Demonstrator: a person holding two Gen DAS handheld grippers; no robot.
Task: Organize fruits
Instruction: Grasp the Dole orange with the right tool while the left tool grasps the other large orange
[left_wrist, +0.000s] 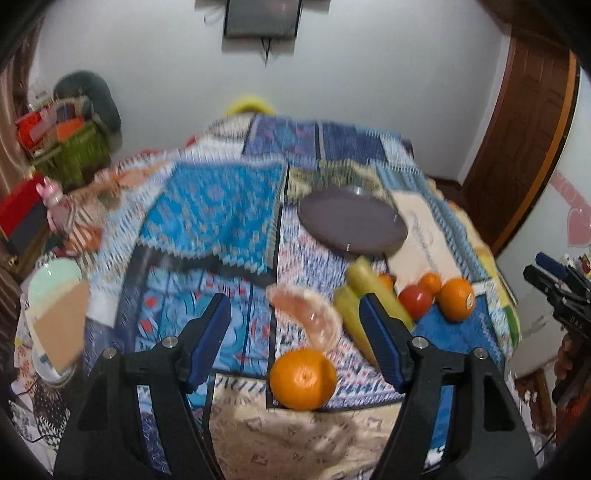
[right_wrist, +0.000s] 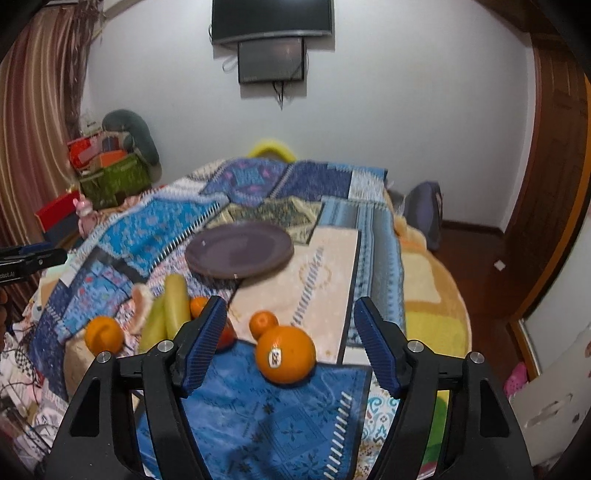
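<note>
1. Left gripper (left_wrist: 295, 332) is held spread wide, nothing between its jaws; an orange (left_wrist: 303, 379) lies just ahead between the fingers, likely lined up for pickup.
2. Right gripper (right_wrist: 290, 338) is likewise spread and empty, with a stickered orange (right_wrist: 286, 353) framed between its fingers.
3. Just past the left tongs a pink pomelo wedge (left_wrist: 308, 314) is seen, with two bananas (left_wrist: 364, 306) beside the right finger.
4. Further right of those, a tomato (left_wrist: 416, 300) and small mandarin (left_wrist: 430, 282) are clustered, touching.
5. Beyond all fruit, a dark purple plate (right_wrist: 239, 254) sits empty on the patchwork blanket (right_wrist: 266, 417), presumably the destination; no fruit is sorted yet.
</note>
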